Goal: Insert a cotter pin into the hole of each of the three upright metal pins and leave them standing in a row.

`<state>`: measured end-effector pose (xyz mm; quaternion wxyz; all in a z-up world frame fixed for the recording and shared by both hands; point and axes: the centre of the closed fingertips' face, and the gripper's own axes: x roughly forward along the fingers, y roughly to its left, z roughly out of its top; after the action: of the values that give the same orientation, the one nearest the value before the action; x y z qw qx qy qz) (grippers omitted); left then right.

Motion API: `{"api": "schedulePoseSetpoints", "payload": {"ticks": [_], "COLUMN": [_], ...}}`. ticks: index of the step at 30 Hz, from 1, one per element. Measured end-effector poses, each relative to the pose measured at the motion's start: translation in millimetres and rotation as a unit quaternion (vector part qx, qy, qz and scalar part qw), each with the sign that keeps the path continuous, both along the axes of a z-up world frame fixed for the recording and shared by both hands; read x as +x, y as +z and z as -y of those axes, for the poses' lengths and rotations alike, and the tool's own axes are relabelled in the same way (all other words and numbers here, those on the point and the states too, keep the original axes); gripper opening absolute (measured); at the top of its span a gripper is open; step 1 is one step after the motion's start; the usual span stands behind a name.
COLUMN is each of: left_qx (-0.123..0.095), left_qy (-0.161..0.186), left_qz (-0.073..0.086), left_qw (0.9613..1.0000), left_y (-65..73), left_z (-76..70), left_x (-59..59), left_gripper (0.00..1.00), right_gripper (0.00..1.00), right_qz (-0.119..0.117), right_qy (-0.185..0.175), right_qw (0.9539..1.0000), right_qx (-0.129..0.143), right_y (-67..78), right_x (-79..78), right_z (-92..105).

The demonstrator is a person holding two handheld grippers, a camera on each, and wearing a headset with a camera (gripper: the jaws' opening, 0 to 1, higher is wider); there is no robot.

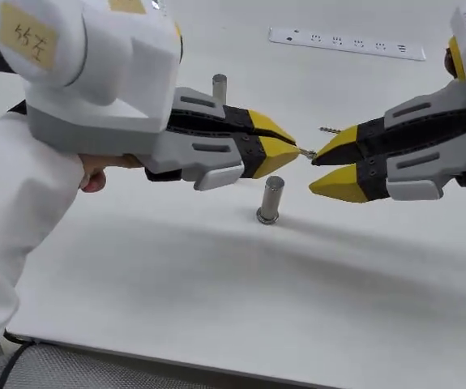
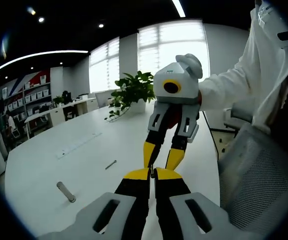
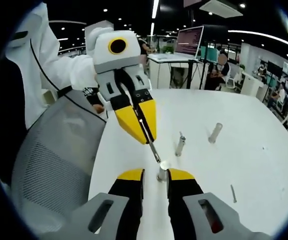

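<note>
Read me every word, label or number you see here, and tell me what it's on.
Yellow sticker on the left gripper: handwritten marks, too blurred to read.
Monitor screen behind the bench: lines of text, too small to read.
No other text is legible.

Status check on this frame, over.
Left gripper shut on cotter pin. Right gripper open, facing it. Nearest metal pin upright, unheld. Nothing seen in the way.

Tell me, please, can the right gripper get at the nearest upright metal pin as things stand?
Likely yes: the right gripper is open, and the metal pin stands alone on bare table just ahead of its tips.
</note>
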<state>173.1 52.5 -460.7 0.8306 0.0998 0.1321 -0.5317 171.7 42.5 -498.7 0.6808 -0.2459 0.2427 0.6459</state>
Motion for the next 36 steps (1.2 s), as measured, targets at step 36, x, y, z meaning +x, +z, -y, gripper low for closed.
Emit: {"api": "schedulePoseSetpoints", "payload": {"ticks": [36], "left_qx": [0.035], "left_qy": [-0.067], "left_qz": [0.004], "left_qw": [0.9971], "left_y": [-13.8], "left_z": [11.1], "left_x": [-18.8], "left_gripper": [0.00], "right_gripper": [0.00], "right_qz": [-0.001], "right_qy": [0.066], "right_qw": [0.9975], "right_qx": [-0.025], "right_y": [-5.1], "right_x": [-18.1], "right_z": [-0.8]}}
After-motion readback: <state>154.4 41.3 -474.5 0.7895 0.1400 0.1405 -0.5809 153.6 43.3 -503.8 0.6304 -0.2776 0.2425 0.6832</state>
